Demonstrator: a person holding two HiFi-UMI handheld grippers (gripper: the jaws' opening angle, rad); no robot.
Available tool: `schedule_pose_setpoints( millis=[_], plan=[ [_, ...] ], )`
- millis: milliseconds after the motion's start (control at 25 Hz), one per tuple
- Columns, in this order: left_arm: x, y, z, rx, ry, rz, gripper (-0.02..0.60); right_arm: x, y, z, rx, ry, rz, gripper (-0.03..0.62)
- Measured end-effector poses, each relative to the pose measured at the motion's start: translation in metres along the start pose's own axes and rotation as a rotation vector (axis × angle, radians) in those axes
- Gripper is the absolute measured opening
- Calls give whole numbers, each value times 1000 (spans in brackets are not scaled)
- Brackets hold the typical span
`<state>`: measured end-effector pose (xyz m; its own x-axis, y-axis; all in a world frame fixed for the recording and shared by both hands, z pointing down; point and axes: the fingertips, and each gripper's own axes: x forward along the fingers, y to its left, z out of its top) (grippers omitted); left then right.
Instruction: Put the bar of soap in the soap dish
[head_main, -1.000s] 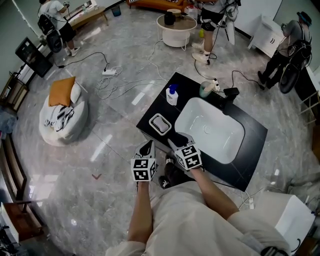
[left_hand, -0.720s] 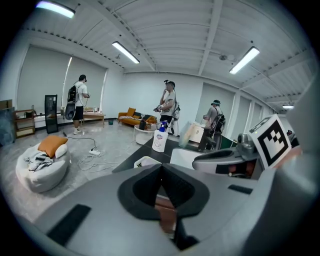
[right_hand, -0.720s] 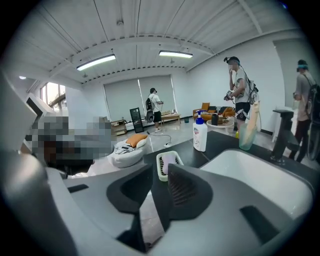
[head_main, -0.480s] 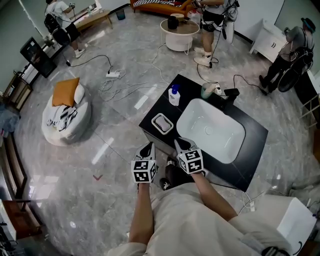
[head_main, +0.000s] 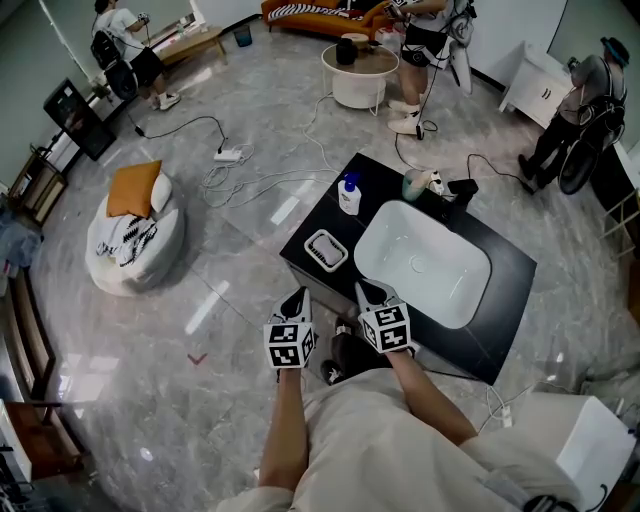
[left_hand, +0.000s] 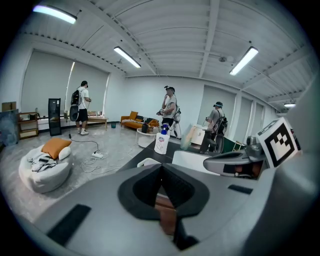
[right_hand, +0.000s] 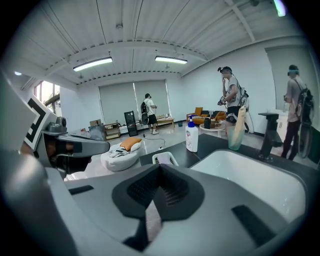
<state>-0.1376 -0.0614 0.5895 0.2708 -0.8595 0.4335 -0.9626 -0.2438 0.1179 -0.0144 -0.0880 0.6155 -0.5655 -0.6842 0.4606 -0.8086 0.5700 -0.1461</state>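
The white slatted soap dish (head_main: 325, 250) sits on the near-left corner of the black counter (head_main: 510, 265); it also shows in the right gripper view (right_hand: 165, 158). Whether a bar of soap lies in it I cannot tell. My right gripper (head_main: 364, 291) hovers over the counter's front edge, just right of the dish and short of it. Its jaws have just been closing and now meet with nothing between them (right_hand: 160, 168). My left gripper (head_main: 298, 296) hangs off the counter's front-left edge, its jaws together and empty (left_hand: 161, 166).
A white basin (head_main: 422, 262) fills the counter's middle. A pump bottle (head_main: 348, 193), a green cup (head_main: 413, 182) and a black tap (head_main: 460, 192) stand along the far side. Cables (head_main: 250, 170) and a beanbag (head_main: 135, 235) lie on the floor. Several people stand far off.
The right gripper's jaws have gone from apart to together, and it has drawn back a little from the soap dish. The left gripper has stayed put.
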Motion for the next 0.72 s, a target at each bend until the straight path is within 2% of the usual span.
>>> schedule_pose_setpoints(
  millis=[480,720],
  plan=[
    [1,1,1,-13,-11,12,5,1,-2,4,5,-8,-5,5],
    [0,3,0,-15,-7,13,6,-1,7,7,-69,-25,-1,3]
  ],
)
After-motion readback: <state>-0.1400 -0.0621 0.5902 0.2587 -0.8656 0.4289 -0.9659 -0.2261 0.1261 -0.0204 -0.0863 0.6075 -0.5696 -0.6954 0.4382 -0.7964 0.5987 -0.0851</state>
